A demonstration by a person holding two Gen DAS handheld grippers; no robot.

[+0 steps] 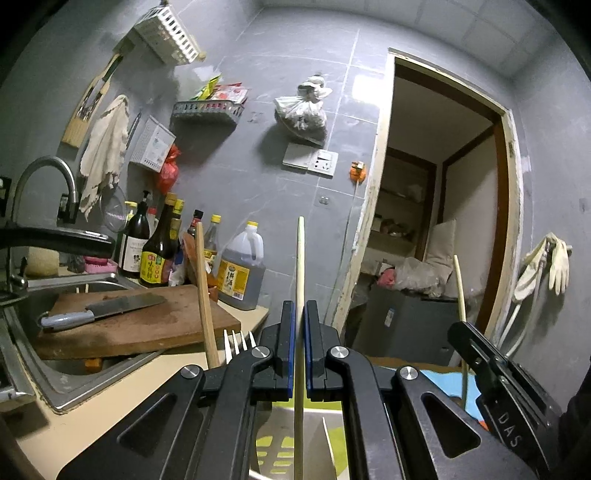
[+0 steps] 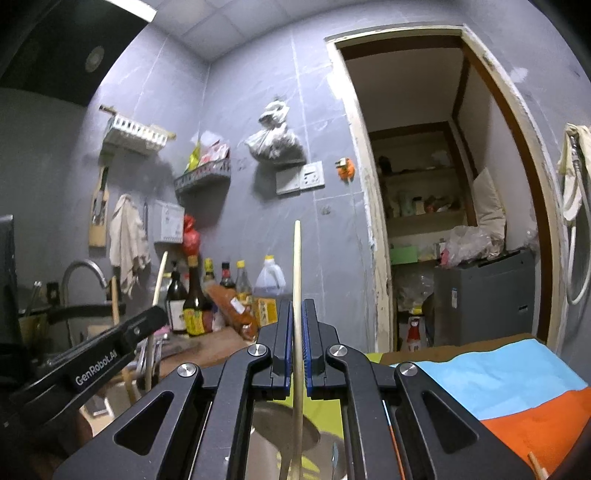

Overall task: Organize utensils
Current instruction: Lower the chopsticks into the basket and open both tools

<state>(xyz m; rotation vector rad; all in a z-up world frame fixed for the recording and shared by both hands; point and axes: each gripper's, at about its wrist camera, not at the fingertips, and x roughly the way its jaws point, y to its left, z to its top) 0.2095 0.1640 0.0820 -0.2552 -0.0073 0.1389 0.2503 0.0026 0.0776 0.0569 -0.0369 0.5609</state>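
Left wrist: left gripper (image 1: 299, 332) pinching upright chopstick (image 1: 300, 258); right gripper (image 2: 299, 332) pinching second chopstick (image 2: 296, 266), both vertical above steel holder (image 1: 280, 424).

Black gripper (image 1: 299, 347), blue pads, silver screws.

Grey tiled wall (image 1: 258, 74) with hanging racks (image 1: 168, 33) (one white), an open doorway (image 1: 443, 184), and a tiled ceiling (image 2: 207, 26).
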